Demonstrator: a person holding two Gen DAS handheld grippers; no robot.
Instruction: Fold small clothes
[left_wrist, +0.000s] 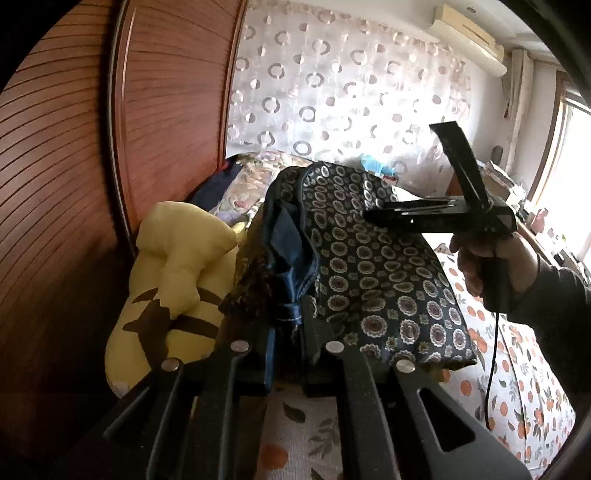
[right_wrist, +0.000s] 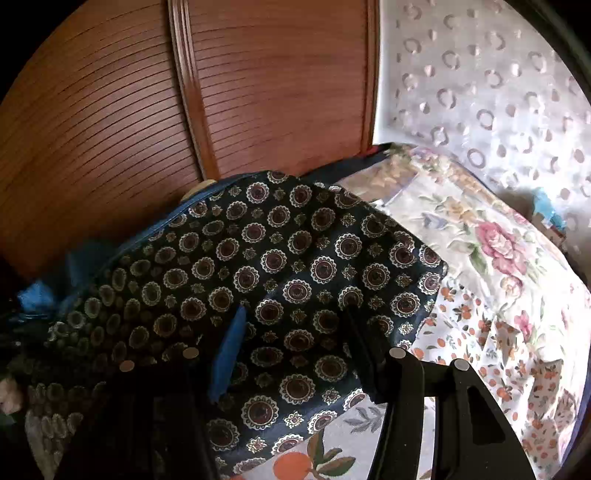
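Left gripper (left_wrist: 286, 328) was pinched down on a bunched blue edge of the patterned garment (left_wrist: 373, 266), jaws nearly together with cloth between them. In the left wrist view the garment ran from frame centre out toward 4 o'clock, held up over the orange-print bedsheet (left_wrist: 517, 373). Yellow plush toy (left_wrist: 177, 280) sat at 9 o'clock of the garment, just beside it, against the slatted wooden door (left_wrist: 66, 166). Right gripper (left_wrist: 417, 177) showed at 2 o'clock, held in a person's hand (left_wrist: 495, 266), its jaws spread wide in a V, nothing between them, above the garment and apart from it as far as that view shows. In the right wrist view the right gripper (right_wrist: 295, 325) had its fingers (right_wrist: 364, 339) over the garment (right_wrist: 280, 266), cloth lying under and between them; no pinch visible. Floral quilt (right_wrist: 480, 240) lay at 3 o'clock of the garment, circle-print curtain (right_wrist: 480, 92) behind at 1 o'clock.
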